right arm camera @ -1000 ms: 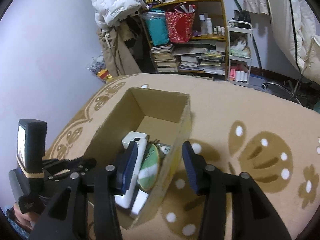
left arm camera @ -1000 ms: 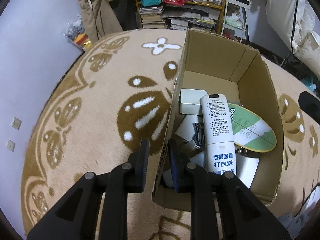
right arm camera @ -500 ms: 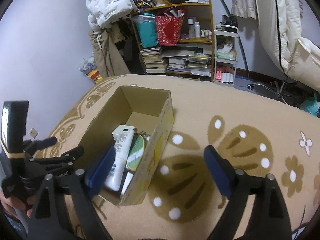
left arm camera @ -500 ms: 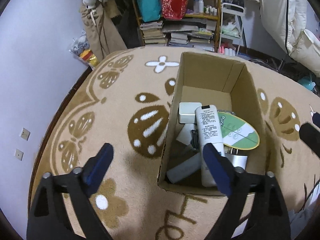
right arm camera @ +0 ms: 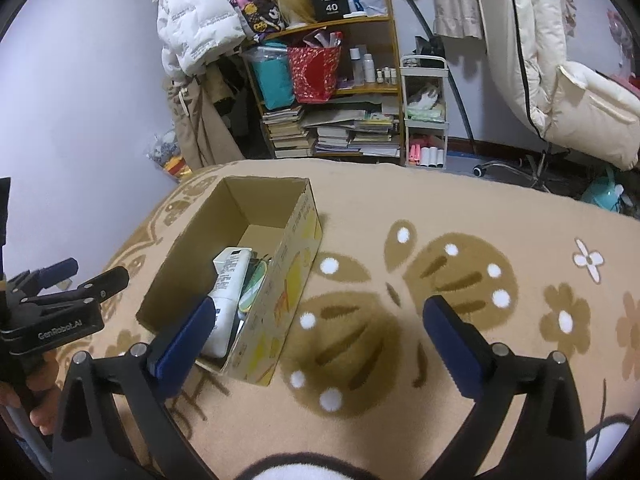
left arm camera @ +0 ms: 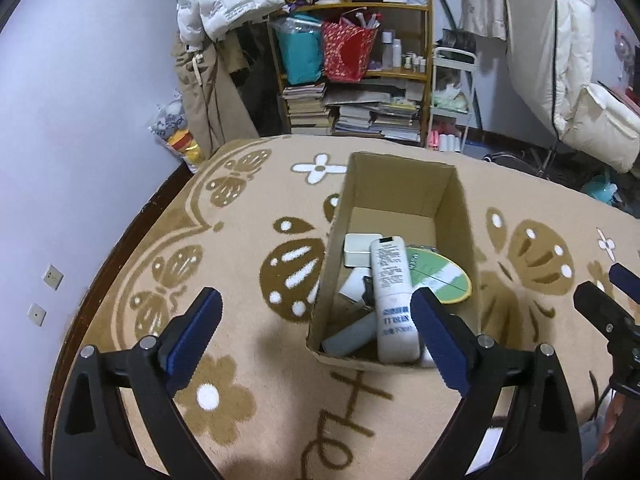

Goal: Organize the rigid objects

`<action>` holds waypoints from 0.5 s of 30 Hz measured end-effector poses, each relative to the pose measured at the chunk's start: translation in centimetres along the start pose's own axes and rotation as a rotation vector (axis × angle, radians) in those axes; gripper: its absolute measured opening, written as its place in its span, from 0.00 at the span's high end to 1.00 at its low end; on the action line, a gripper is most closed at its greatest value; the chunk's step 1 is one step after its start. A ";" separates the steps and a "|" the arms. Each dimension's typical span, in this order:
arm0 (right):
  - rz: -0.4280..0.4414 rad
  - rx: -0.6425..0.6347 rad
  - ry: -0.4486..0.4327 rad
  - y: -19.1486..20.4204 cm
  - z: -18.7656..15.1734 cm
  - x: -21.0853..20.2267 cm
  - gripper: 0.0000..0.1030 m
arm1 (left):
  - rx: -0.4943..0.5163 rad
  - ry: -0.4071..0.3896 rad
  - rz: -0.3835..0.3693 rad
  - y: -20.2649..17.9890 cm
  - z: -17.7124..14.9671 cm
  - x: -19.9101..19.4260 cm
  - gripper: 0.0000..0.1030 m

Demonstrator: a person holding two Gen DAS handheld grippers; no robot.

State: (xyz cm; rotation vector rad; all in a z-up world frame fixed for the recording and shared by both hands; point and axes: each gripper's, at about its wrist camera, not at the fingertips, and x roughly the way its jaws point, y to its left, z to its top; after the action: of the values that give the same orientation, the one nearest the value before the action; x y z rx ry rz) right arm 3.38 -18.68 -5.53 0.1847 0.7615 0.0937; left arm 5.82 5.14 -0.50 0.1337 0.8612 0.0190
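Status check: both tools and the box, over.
Left tool open, empty, above the rug. Right tool open, empty, beside the box. Box holds white bottle, green disc, small white case. Nothing in the way.

A black box (right arm camera: 330, 2) on the top board of the wooden bookshelf (right arm camera: 384, 84) carries the white number "40", with a line of script above it too small to read. Left of the open cardboard box (right arm camera: 298, 264), the black body of the left gripper (right arm camera: 60, 278) bears the white brand "GenRobot.AI". Inside the cardboard box, the white plastic tube (left arm camera: 394, 300) shows blue Chinese characters and fine print, not legible. The yellow printing on the carton's outer wall cannot be read either.
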 end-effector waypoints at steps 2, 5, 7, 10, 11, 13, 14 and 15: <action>-0.003 0.000 -0.006 -0.2 -0.4 -0.5 0.00 | 0.020 -0.014 0.004 -0.4 -0.3 -0.9 0.08; -0.011 -0.017 -0.019 -0.3 -0.8 -1.5 0.00 | 0.022 -0.039 0.001 -0.6 -0.5 -2.0 0.08; -0.016 -0.030 -0.037 -0.2 -0.9 -2.3 0.00 | 0.018 -0.069 0.004 -0.7 -0.7 -3.0 0.08; -0.018 -0.032 -0.068 -0.2 -1.1 -3.6 0.00 | 0.029 -0.104 -0.011 -0.9 -1.0 -4.3 0.08; -0.016 -0.033 -0.072 -0.3 -1.1 -3.8 0.00 | 0.035 -0.114 -0.019 -0.9 -1.1 -4.6 0.08; -0.009 -0.032 -0.084 -0.5 -1.3 -4.4 0.00 | 0.038 -0.154 -0.007 -1.0 -1.7 -5.5 0.08; -0.011 -0.029 -0.089 -0.6 -1.3 -4.6 0.00 | 0.037 -0.163 -0.003 -1.1 -1.7 -5.7 0.08; -0.013 -0.023 -0.100 -0.7 -1.5 -4.8 0.00 | 0.039 -0.172 0.001 -1.2 -1.9 -6.0 0.08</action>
State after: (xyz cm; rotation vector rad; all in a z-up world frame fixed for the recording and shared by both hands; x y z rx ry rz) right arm -1.13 -19.91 -3.49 0.1611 0.6617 0.0804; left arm 0.40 3.72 2.63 0.1693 0.6895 -0.0086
